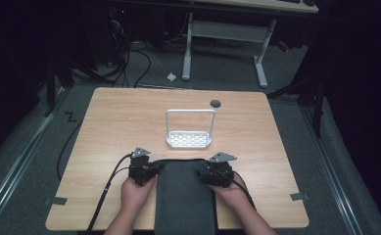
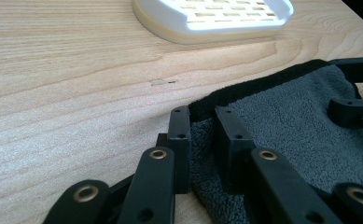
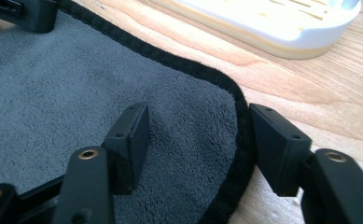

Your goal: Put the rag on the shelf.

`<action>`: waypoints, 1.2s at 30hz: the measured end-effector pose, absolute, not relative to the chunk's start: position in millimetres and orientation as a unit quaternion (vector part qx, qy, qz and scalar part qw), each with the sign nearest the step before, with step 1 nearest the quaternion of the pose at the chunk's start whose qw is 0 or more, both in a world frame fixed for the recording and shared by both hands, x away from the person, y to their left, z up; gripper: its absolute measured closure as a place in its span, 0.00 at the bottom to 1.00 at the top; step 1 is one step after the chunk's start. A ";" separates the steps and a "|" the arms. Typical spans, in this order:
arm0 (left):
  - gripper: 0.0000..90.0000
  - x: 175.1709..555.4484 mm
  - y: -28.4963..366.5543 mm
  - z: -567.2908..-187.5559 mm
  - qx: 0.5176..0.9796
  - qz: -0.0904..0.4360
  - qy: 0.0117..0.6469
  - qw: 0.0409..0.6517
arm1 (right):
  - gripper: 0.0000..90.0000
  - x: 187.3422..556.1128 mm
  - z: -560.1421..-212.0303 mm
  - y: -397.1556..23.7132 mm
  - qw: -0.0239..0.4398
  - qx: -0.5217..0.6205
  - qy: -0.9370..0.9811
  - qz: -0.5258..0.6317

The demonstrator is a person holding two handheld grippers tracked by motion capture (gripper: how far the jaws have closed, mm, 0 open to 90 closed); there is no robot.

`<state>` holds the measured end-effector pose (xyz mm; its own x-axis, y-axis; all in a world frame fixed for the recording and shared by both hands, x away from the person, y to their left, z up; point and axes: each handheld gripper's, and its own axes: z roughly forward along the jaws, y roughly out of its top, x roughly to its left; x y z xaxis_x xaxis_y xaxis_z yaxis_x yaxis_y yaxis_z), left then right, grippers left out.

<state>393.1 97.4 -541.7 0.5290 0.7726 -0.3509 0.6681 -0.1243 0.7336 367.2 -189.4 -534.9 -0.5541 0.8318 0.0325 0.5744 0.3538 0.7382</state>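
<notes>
At the near edge of the table (image 1: 105, 127), a grey towel (image 1: 183, 193) lies flat in a long strip, running off the front toward the person, and both grippers are down at its far corners. The left gripper (image 1: 148, 169) sits at the far-left corner; in the left gripper view its jaws are pinched narrow on the towel's black hem (image 2: 244, 88), cloth bunched between the pads. Over on the other side, the right gripper (image 1: 212, 171) sits at the far-right corner with jaws spread wide: in the right gripper view one pad rests over the grey pile, the other stands just outside the hem on bare wood, and neither presses the cloth, so it is open around that corner. Just beyond the towel stands a white rack (image 1: 189, 139) with a tall wire handle arching over it, close to the towel's far edge but apart from it. A dark round spot (image 1: 215, 103) sits farther back.
</notes>
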 end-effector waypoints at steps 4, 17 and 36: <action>0.86 393.1 97.6 -541.8 0.747 0.057 0.482 0.454 | 0.58 367.8 -534.5 -193.2 0.168 0.437 0.802 0.372; 0.85 392.5 96.7 -541.5 0.750 0.060 0.479 0.453 | 0.82 365.9 -534.8 -192.0 0.156 0.433 0.802 0.382; 0.90 388.6 95.5 -540.2 0.754 0.076 0.471 0.452 | 0.87 361.7 -533.4 -186.9 0.177 0.421 0.806 0.376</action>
